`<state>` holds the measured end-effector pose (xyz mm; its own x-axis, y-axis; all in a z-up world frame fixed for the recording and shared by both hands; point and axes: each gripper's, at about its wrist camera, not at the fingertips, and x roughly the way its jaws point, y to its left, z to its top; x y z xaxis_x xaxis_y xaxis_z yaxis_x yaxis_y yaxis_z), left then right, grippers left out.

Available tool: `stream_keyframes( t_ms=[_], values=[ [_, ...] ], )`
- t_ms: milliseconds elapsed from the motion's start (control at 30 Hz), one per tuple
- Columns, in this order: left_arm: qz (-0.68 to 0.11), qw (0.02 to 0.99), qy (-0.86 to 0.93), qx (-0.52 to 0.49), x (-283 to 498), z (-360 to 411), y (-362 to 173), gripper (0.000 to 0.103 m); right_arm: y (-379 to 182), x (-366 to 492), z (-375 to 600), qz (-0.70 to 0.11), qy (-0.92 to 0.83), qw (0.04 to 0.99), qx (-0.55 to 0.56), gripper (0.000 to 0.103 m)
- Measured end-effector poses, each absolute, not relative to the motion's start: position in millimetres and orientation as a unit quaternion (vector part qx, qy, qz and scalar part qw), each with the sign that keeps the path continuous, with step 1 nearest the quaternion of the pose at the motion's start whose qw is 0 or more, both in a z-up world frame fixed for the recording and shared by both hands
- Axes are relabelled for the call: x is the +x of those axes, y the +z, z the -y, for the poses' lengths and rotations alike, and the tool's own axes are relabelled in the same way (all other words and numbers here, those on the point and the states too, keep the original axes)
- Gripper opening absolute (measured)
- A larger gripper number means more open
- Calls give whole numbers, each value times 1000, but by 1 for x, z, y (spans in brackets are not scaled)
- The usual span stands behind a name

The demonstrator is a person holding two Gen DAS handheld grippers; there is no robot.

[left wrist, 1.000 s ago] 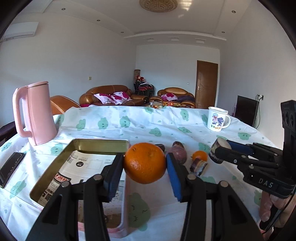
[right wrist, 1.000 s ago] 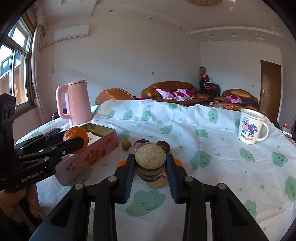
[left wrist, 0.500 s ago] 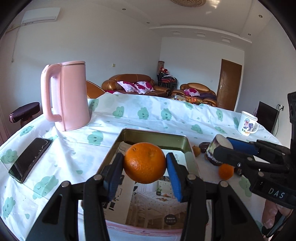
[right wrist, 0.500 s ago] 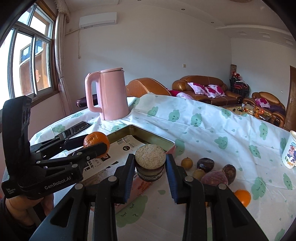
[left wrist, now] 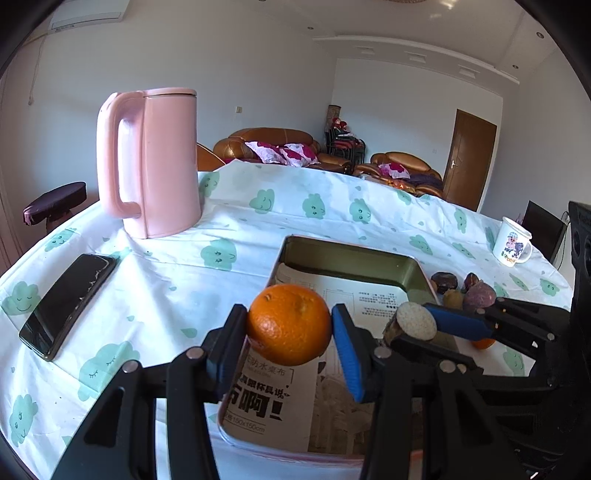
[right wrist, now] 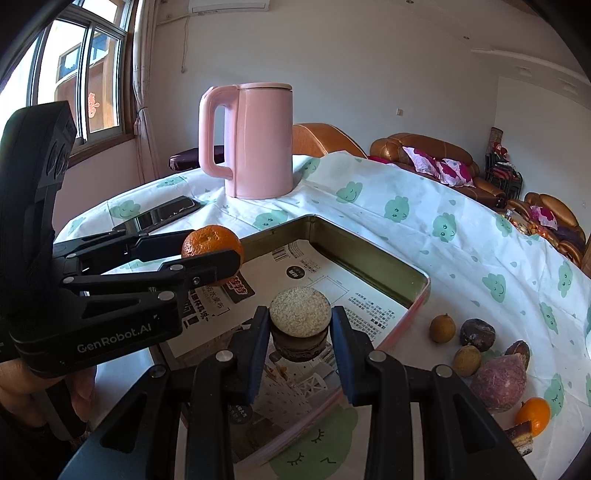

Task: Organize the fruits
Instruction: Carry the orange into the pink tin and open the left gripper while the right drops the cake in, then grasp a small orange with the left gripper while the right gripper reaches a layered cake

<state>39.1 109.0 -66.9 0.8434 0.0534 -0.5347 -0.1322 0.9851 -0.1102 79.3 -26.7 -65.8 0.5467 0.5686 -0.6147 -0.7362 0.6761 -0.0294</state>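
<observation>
An orange (left wrist: pixel 289 324) sits clamped in the left gripper (right wrist: pixel 214 254), marked "GenRobot.AI", above the paper-lined tin (right wrist: pixel 419 295); the right gripper (right wrist: pixel 299 328) pinches a short brown cylinder (right wrist: pixel 300 326). Six loose fruits lie beside the tin.

White walls, brown leather sofas (left wrist: pixel 273 142) with pink cushions, wooden door (left wrist: pixel 468 158), sunlit window (right wrist: pixel 79 77), perhaps an air conditioner (right wrist: pixel 229 4) above.
</observation>
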Motion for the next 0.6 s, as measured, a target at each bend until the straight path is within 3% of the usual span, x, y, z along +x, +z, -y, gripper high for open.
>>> stream_keyframes(
  t_ms=[233, 267, 300, 333, 400, 600],
  values=[
    [-282, 956, 55, -54, 43, -104, -67, 50, -71, 81, 20, -312, 377, 858, -157, 36],
    [-280, 957, 57, -54, 42, -104, -66, 55, -71, 81, 21, -314, 378, 857, -155, 38],
    [-277, 957, 61, -53, 41, -103, -65, 66, -71, 80, 23, -313, 377, 858, -154, 48],
    [-270, 960, 61, -53, 39, -103, -62, 71, -69, 77, 26, -307, 377, 861, -151, 58],
    [-256, 964, 63, -48, 34, -99, -55, 79, -65, 71, 33, -293, 369, 869, -150, 66],
    [-223, 973, 42, -49, 24, -76, -38, 93, -50, 56, 94, -255, 320, 900, -147, 66]
  ],
)
